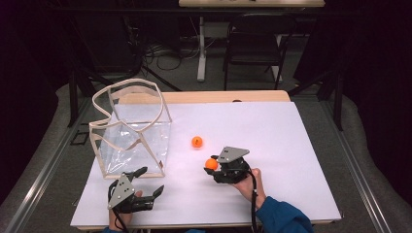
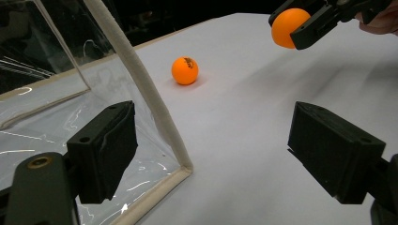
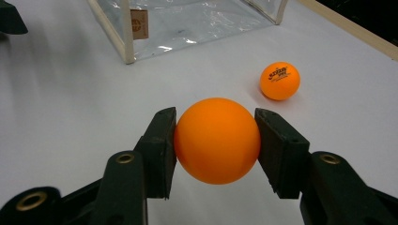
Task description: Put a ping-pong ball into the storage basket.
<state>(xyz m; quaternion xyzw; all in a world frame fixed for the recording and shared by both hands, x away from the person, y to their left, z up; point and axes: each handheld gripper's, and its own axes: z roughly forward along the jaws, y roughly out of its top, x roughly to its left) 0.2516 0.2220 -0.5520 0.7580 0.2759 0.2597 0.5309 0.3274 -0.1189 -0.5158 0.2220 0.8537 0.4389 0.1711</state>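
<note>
The right tongs (image 3: 216,140) clamp an orange ball (image 3: 217,139); the left tongs (image 2: 213,154) gape wide, seemingly touching nothing.

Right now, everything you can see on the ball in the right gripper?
The held ball is plain orange, smooth and matte, like a table-tennis ball; no print shows on the side facing the camera. The right gripper is shut on it, one black pad pressing each side at its widest part. It seems to hang just above the white table, apart from the second, printed ball and the clear bag.
</note>
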